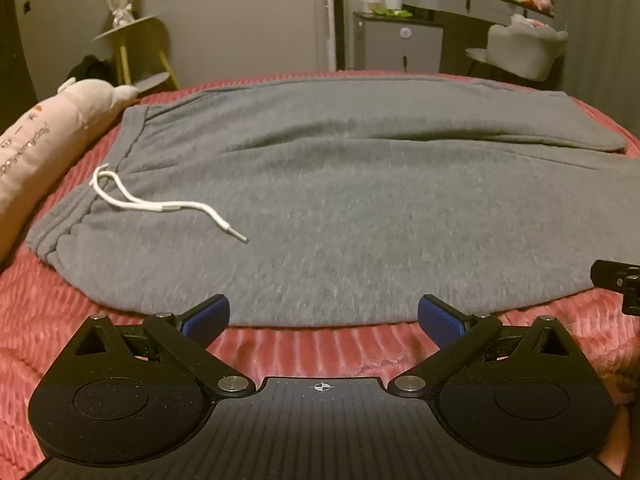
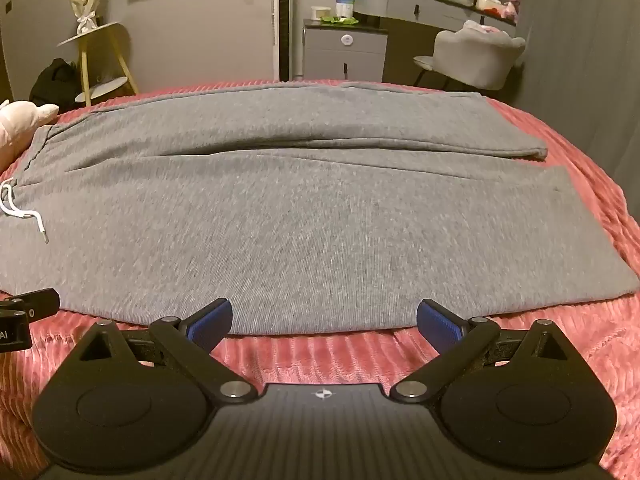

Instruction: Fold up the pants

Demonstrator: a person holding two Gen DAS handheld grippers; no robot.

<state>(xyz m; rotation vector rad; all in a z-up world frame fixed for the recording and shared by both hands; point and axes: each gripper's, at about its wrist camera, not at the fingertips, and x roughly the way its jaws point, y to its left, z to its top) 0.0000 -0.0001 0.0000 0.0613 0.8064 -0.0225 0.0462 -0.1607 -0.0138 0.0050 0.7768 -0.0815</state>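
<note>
Grey sweatpants [image 1: 340, 200] [image 2: 312, 232] lie spread flat across a pink ribbed bedspread [image 1: 312, 348] [image 2: 312, 356], waistband to the left, legs running right. A white drawstring [image 1: 160, 204] [image 2: 24, 212] rests on the cloth near the waistband. My left gripper [image 1: 323, 314] hovers open just short of the pants' near edge, close to the waist end. My right gripper [image 2: 324, 316] is open too, at the near edge of the closer leg. Nothing sits between either pair of blue pads [image 1: 210, 314] [image 2: 438, 322]. Each gripper's tip shows at the side of the other's view.
A pink plush pillow [image 1: 44, 148] [image 2: 20, 120] lies on the bed by the waistband. Beyond the bed stand a yellow side table [image 1: 132, 36], a grey cabinet [image 2: 346, 56], a grey chair [image 2: 476, 56] and a vanity desk [image 2: 436, 4].
</note>
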